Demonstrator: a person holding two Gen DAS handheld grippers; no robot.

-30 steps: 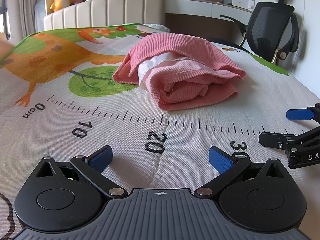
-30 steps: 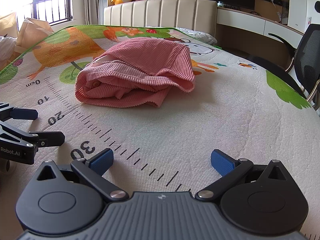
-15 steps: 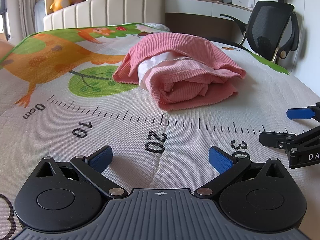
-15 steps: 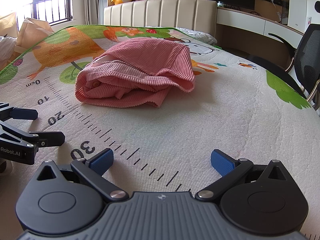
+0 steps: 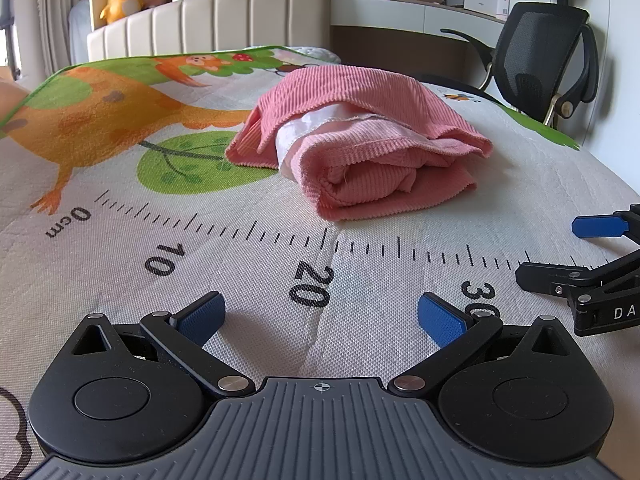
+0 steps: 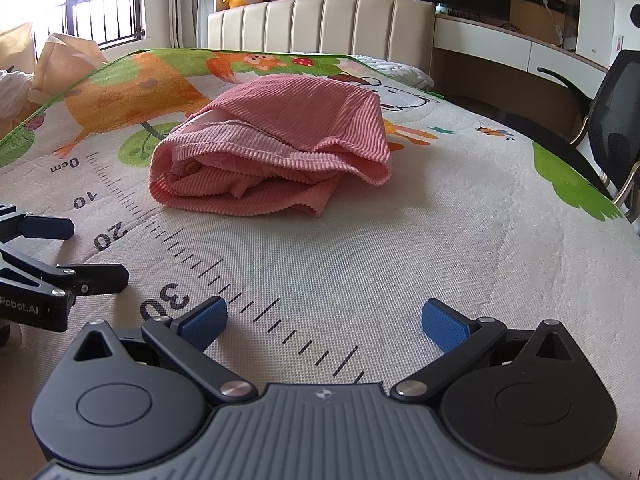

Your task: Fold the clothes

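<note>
lying folded – one pink garment – two grippers spread

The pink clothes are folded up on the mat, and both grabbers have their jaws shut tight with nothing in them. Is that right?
Not quite. The pink clothes do lie folded on the mat, and nothing is held, but the jaws are wide open, not shut. The left wrist view shows the left gripper spread apart; the right wrist view shows the same for the right gripper.
</note>
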